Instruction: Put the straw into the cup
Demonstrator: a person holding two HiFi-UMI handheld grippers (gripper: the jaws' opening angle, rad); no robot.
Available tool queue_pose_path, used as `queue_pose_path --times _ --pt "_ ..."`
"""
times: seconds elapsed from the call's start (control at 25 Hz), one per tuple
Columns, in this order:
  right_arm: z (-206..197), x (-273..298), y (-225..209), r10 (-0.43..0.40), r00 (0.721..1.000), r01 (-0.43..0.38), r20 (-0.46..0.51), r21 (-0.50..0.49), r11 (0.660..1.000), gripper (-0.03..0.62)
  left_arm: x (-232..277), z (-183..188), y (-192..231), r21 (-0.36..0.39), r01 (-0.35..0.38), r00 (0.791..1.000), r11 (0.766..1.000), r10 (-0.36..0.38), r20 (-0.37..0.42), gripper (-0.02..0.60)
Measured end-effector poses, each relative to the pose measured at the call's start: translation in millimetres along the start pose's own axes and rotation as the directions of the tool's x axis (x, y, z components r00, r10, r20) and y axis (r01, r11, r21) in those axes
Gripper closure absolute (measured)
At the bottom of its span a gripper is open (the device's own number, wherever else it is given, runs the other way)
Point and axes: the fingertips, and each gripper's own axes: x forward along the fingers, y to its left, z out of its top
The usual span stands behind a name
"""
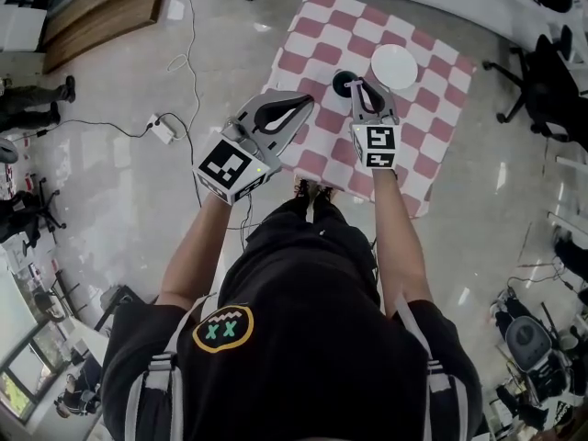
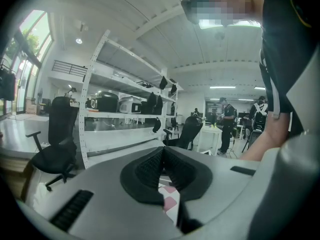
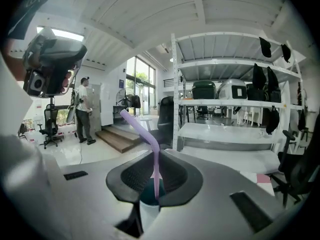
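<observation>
Now, purple straw (image 3: 155, 170) in right gripper (image 3: 156, 180), over cup (image 3: 148, 211).

Two green X marks, seemingly, on shirt emblem (image 1: 221, 328) (no words)

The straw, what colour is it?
Pale purple. The straw shows best in the right gripper view.
</observation>
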Motion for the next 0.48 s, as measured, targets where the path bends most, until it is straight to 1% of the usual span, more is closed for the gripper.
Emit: queue_pose_path --times 0.32,0.48 --pt "-25 10 5 0.001 0.999 -0.001 -0.042 0.007 1.000 0.539 -10 -6 0 -0.003 -0.016 1.000 1.000 0.016 -0.015 0.565" --pt "-35 15 5 0.001 0.998 0.000 -0.062 0.007 1.000 0.539 -11 -3 -3 0.014 -0.007 1.000 1.000 0.007 -0.013 0.565"
